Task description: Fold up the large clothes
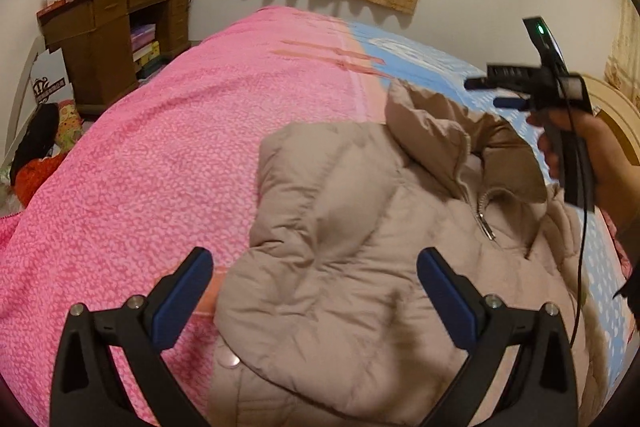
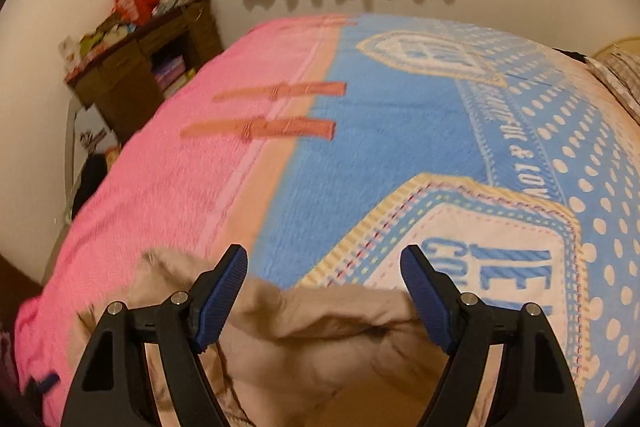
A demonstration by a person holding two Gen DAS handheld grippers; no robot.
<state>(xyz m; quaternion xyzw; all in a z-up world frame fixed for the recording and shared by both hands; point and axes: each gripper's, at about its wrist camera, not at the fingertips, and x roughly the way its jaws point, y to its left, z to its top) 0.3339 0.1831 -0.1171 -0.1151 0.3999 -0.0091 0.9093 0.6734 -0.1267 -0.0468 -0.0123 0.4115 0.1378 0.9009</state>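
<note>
Beige quilted puffer jacket point(image 1: 360, 247) lies zipped, front up, on the pink-and-blue plush bedspread point(image 1: 160, 167), filling the lower centre-right of the left wrist view. Left gripper point(image 1: 316, 291) hovers over its sleeve side, fingers wide, nothing held. Right gripper point(image 2: 324, 291) sits above the collar end at bottom centre of its view, fingers wide, empty. Judgement: pinch the sleeve's outer edge, carry it flat across the chest, avoid bunching the padding. Containers: the brown wooden desk point(image 1: 116, 39), upper left, holds stacked boxes in its open shelf; clutter on top.
</note>
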